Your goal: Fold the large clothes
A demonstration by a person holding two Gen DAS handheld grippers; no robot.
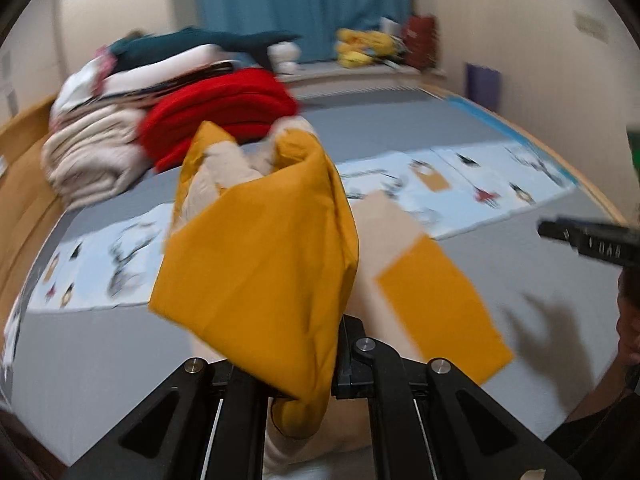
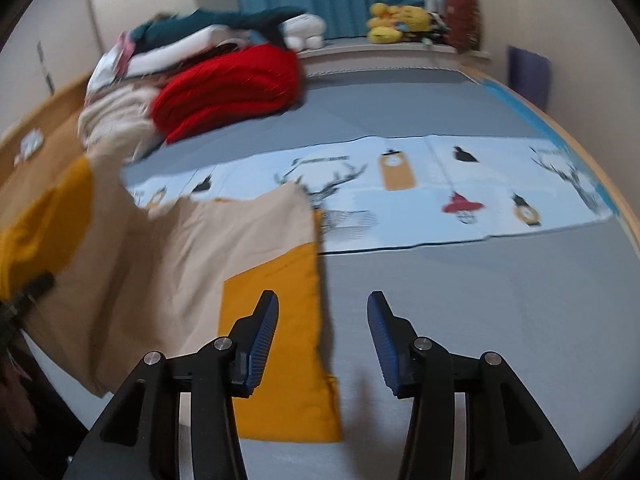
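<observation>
A large mustard-and-beige garment hangs bunched from my left gripper, which is shut on it; the cloth hides the fingertips. The rest of the garment trails down onto the grey bed, with a mustard panel lying flat. My right gripper hovers open over that panel's right edge, with nothing between its blue pads. In the left wrist view the right gripper pokes in at the far right. In the right wrist view the left gripper shows at the far left, under mustard cloth.
A stack of folded clothes, with a red knit on a beige one, sits at the bed's back left. A pale blue printed band crosses the bed. Yellow plush toys line the sill below a blue curtain. Part of a person shows at the right.
</observation>
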